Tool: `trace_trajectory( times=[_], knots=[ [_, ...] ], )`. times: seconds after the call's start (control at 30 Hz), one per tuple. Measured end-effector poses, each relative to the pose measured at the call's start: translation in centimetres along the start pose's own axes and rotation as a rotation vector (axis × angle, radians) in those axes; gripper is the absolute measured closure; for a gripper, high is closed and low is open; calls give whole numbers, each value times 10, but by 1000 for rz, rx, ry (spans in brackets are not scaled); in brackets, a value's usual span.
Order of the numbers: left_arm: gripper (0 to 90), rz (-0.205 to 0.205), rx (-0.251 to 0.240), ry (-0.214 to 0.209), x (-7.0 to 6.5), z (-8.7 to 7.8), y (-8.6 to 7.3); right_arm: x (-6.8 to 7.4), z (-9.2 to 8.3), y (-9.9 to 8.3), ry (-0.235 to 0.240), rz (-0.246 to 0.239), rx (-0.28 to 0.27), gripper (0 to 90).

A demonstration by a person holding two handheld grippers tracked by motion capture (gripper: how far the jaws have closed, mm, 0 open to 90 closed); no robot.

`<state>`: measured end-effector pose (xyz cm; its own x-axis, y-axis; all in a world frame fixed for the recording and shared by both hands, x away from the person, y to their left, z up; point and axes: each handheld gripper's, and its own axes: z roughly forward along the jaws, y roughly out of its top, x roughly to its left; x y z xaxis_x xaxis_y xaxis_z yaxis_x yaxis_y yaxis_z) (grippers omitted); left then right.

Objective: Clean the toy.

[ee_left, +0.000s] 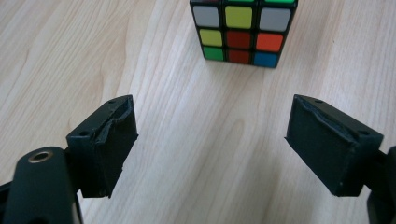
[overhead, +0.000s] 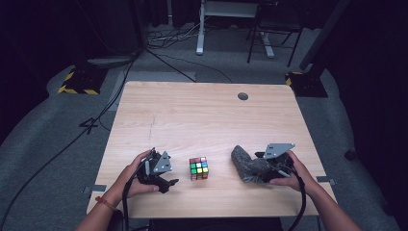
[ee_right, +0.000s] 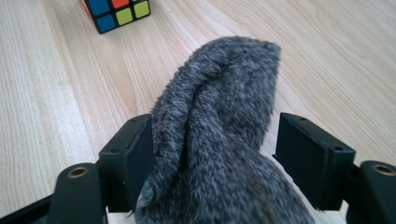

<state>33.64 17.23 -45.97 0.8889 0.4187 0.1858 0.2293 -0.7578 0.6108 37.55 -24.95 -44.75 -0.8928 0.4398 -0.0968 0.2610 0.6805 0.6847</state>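
A scrambled colour cube (overhead: 198, 168) (ee_left: 239, 30) (ee_right: 116, 14) stands on the pale wooden table (overhead: 192, 115) near its front edge. To the cube's left, my left gripper (overhead: 169, 175) (ee_left: 210, 135) points at it with its jaws open and only bare wood between them. A grey fuzzy cloth (overhead: 243, 161) (ee_right: 229, 93) lies bunched to the right of the cube. My right gripper (overhead: 259, 171) (ee_right: 212, 154) has the cloth between its jaws. One pad touches the fur, while a gap separates the other pad from it.
A round cable hole (overhead: 243, 96) sits near the table's far edge. Beyond the table, the grey carpet holds cables, a yellow-and-black striped base (overhead: 77, 84) at the left and desk legs (overhead: 199, 29) at the back.
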Motion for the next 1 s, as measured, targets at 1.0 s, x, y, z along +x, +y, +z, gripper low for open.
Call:
trace_trajectory(
  times=[1.0],
  knots=[
    [169,-200,37,139,16,-11,-59,-15,-60,-109,-197,187,3,259]
  ],
)
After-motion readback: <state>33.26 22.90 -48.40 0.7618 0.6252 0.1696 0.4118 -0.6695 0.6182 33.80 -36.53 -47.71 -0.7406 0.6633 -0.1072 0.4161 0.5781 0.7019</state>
